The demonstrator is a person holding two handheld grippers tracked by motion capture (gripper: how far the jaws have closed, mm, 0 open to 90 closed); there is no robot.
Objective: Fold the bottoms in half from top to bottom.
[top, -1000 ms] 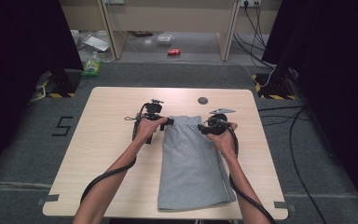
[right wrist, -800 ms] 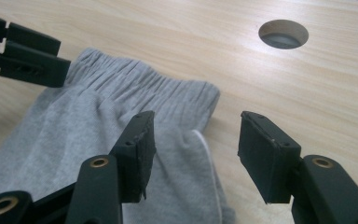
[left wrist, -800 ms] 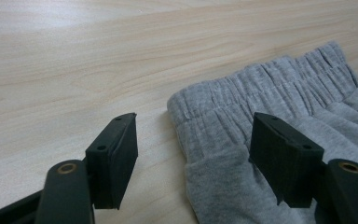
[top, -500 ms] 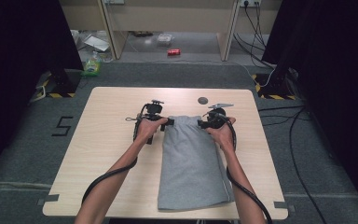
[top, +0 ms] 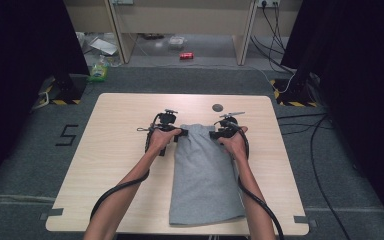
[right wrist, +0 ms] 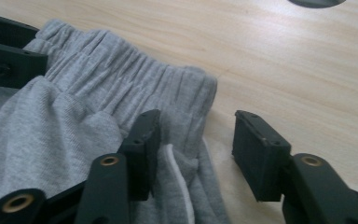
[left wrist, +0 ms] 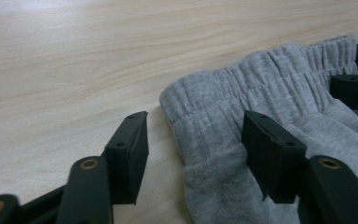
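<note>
Grey trousers on the desk are straddled at both waistband corners by the left gripper and right gripper, whose jaws, just closing but not yet clenched, must pinch before lifting.

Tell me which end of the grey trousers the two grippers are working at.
The elastic waistband at the far end of the grey trousers; left gripper and right gripper straddle its corners, while the hem end lies untouched.
</note>
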